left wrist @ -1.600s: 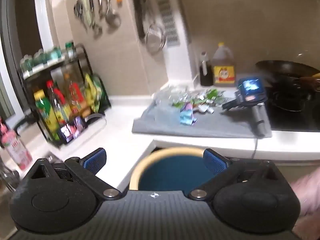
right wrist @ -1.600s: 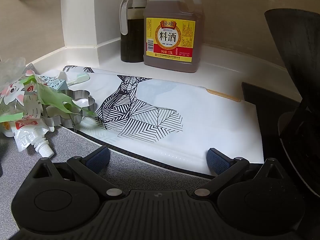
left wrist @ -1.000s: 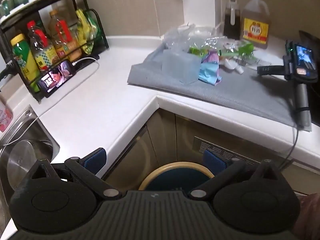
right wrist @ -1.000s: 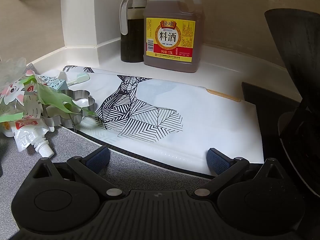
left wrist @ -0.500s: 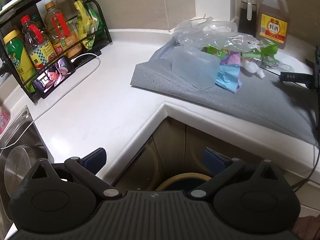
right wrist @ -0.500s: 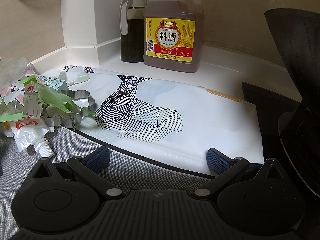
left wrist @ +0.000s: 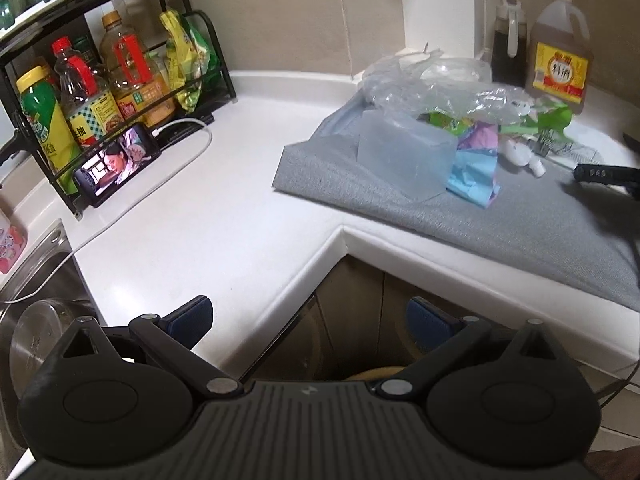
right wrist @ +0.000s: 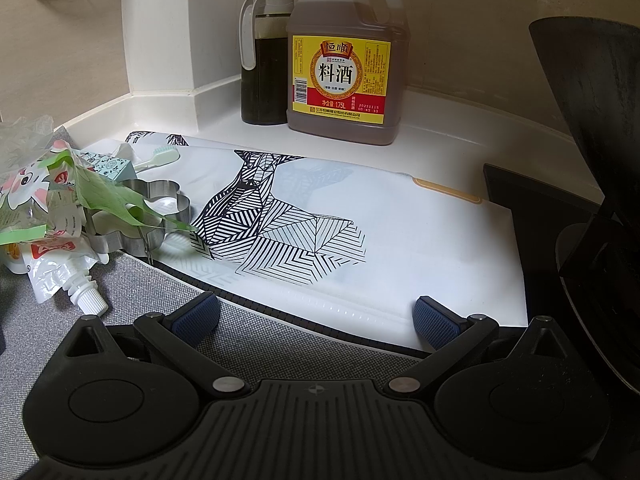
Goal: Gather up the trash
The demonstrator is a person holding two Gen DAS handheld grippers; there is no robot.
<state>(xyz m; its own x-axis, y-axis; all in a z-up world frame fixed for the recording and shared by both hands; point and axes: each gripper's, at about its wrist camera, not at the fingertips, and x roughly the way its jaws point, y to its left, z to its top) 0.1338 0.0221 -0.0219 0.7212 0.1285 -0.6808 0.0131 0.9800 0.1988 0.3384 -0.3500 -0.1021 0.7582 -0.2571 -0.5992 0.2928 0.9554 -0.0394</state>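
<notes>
Several pieces of trash remain heaped on the grey mat (left wrist: 500,220): a crumpled clear plastic bag (left wrist: 432,84), a translucent plastic box (left wrist: 404,156) in front of it, a blue and purple wrapper (left wrist: 476,168) touching the box, green packaging (right wrist: 108,196) and a white spouted pouch (right wrist: 64,268) whose cap points toward the mat's near edge. A metal cookie cutter (right wrist: 148,216) and a pale green toothbrush (right wrist: 158,158) lie among the scraps on a white printed mat (right wrist: 360,216); whether they count as trash cannot be told. The left tool (left wrist: 308,316) hangs off the desk (left wrist: 208,216), over the cabinet corner, with its blue pads spread wide and nothing between them; a sliver of yellowish rim (left wrist: 376,372) just under it looks like a bin, though most of it is hidden. The right tool (right wrist: 316,314) rests low at the mat's edge, equally wide and empty, well to the side of the pile. Judging from this, the collection is far from done: the heap looks nearly whole, and each piece must yet be picked and carried to the bin. Beyond the pile stand a cooking wine jug (right wrist: 344,60) and a dark sauce bottle (right wrist: 264,60), and farther left a rack of bottles (left wrist: 100,80) with a phone (left wrist: 116,164) leaning against it.
</notes>
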